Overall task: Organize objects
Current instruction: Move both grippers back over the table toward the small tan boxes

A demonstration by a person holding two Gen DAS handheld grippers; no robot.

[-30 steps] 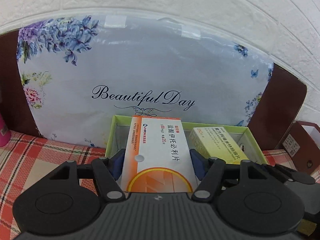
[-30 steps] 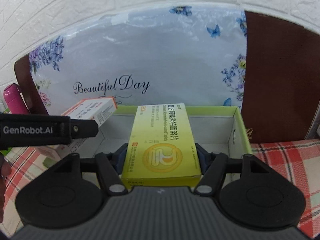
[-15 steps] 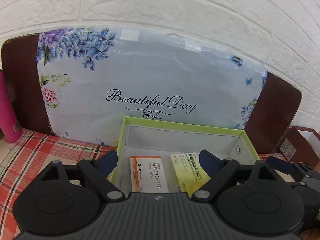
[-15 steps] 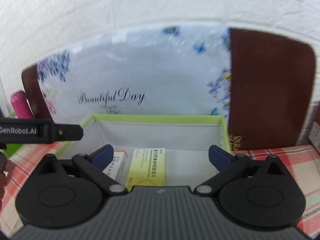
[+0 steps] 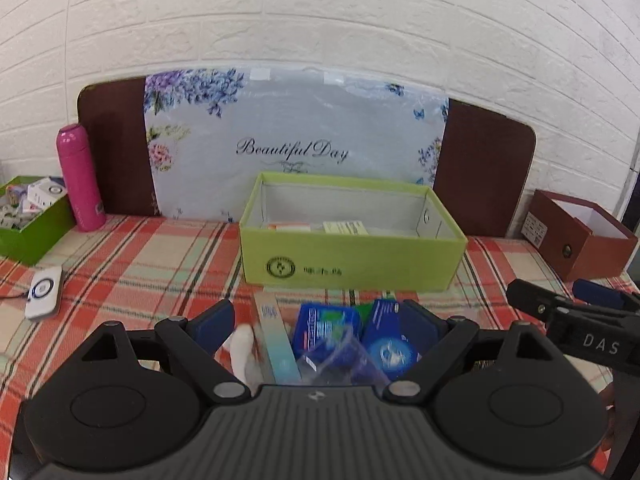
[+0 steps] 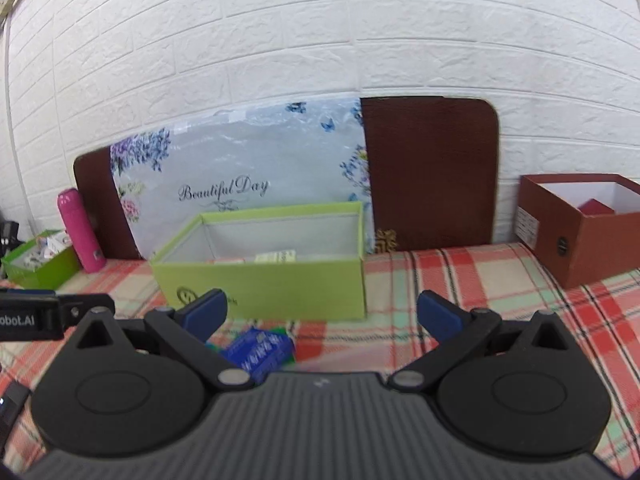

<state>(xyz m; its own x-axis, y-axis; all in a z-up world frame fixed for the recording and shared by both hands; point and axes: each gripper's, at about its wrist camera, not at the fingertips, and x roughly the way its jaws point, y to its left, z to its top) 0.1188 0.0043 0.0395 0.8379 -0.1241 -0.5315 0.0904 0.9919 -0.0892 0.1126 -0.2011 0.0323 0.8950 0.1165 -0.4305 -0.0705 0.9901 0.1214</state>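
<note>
Both the left gripper (image 5: 320, 320) and right gripper (image 6: 320, 312) are hanging open and empty before the green box (image 5: 352, 256); two cartons are lying inside it; the blue packets (image 5: 360, 340), apparently overlapping, are risking a double grab.

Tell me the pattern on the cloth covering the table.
The tablecloth is plaid: red and cream checks with pale green and dark stripes, showing best in the right wrist view.

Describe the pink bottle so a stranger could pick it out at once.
Start at the floral "Beautiful Day" board leaning on the white brick wall, then go to its left end. The pink bottle stands upright there on the plaid cloth, beside a dark green box of small items. It is the only tall pink cylinder.
</note>
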